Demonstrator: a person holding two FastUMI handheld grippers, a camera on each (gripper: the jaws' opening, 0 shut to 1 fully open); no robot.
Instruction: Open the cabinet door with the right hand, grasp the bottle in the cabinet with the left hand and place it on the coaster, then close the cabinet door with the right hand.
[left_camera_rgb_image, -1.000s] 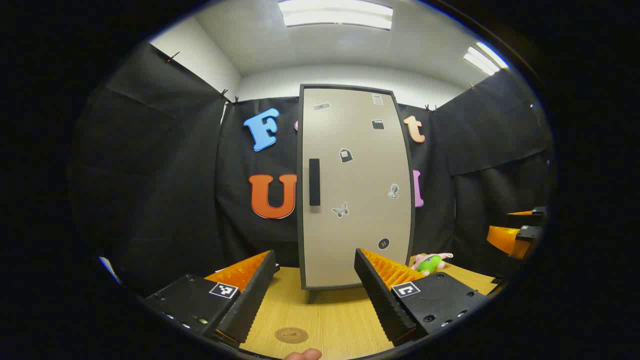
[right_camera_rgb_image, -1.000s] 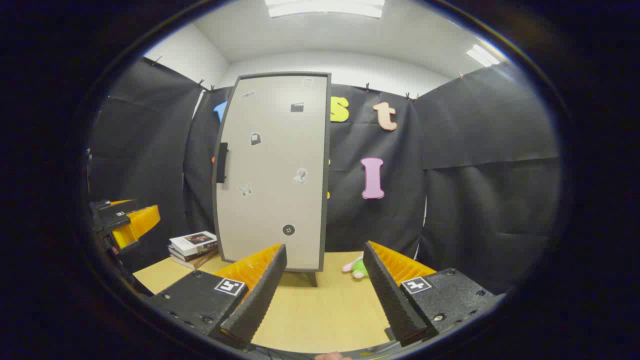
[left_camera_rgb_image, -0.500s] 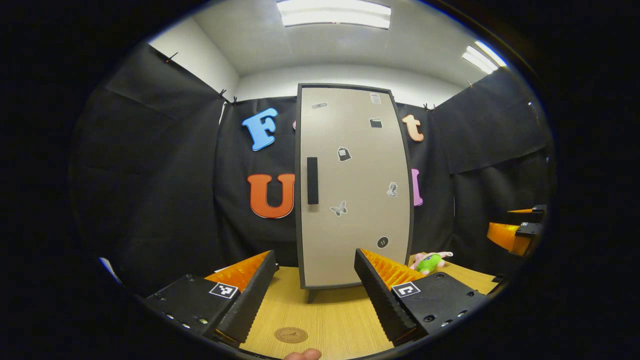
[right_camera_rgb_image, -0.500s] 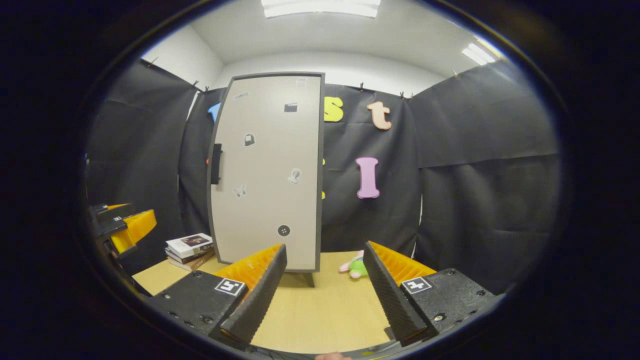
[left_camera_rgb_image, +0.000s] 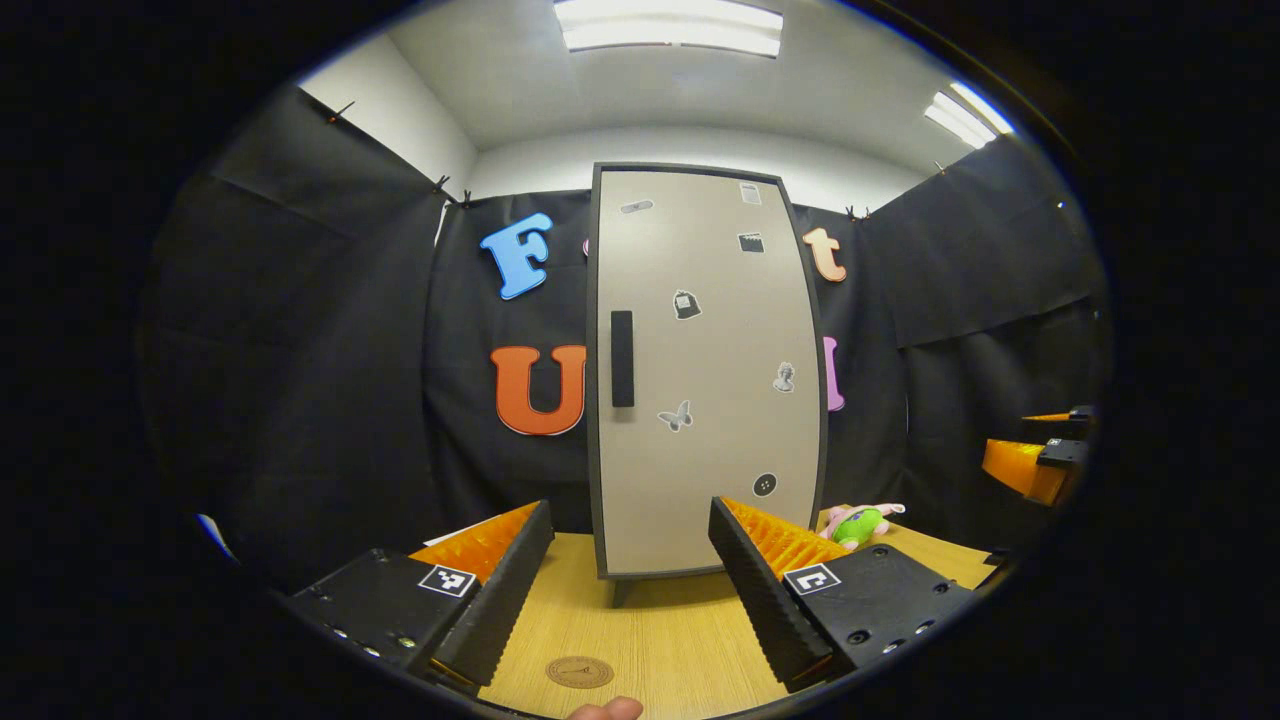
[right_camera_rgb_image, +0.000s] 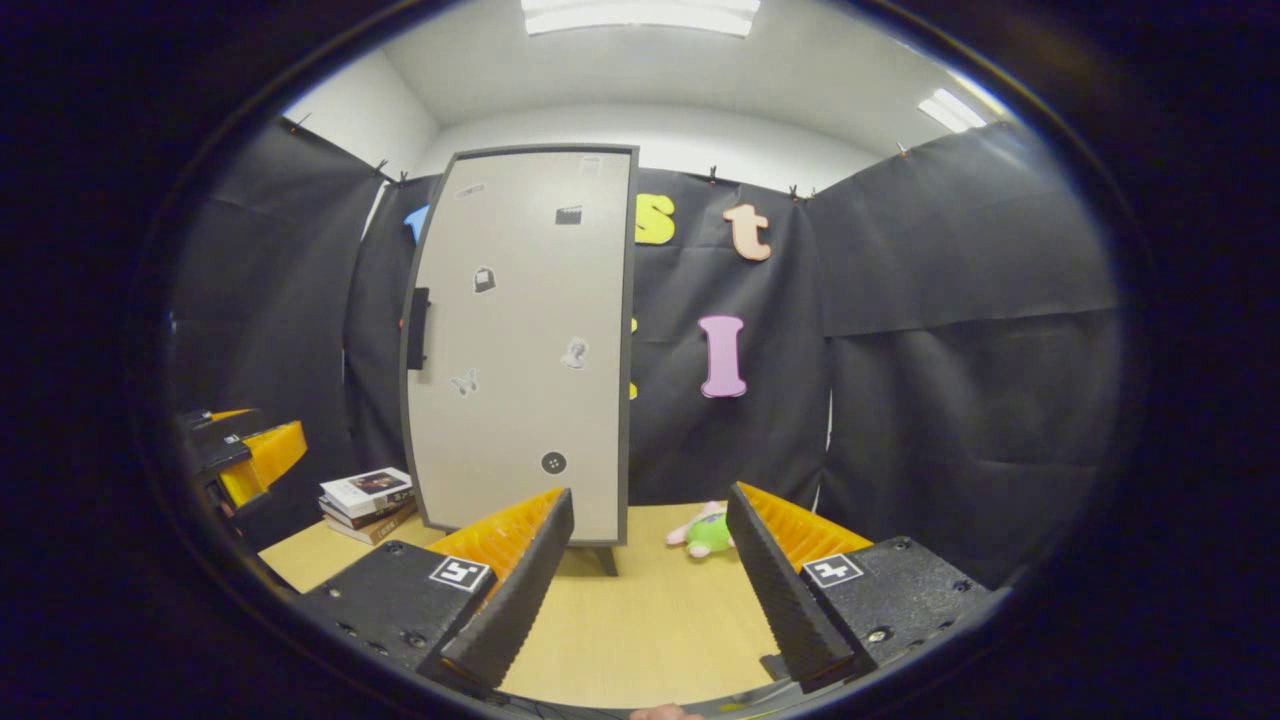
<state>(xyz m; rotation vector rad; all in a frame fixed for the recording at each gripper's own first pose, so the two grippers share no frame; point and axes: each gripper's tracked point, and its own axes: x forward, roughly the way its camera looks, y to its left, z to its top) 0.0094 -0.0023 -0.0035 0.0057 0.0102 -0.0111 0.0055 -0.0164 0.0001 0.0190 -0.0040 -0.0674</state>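
Note:
A tall beige cabinet with a dark frame stands on the wooden table, its door shut, a black vertical handle near the left edge. The same cabinet and its handle appear in the right gripper view. The bottle is hidden behind the door. A round brown coaster lies on the table close in front of my left gripper, which is open and holds nothing. My right gripper is open too, well short of the cabinet. Each gripper appears at the edge of the other's view.
A pink and green plush toy lies on the table right of the cabinet. A stack of books rests left of the cabinet. Bare tabletop stretches between the grippers and the cabinet.
The right gripper has turned slightly rightward, so the cabinet drifts left in its view. The left gripper view shifts only a little. Both stay open.

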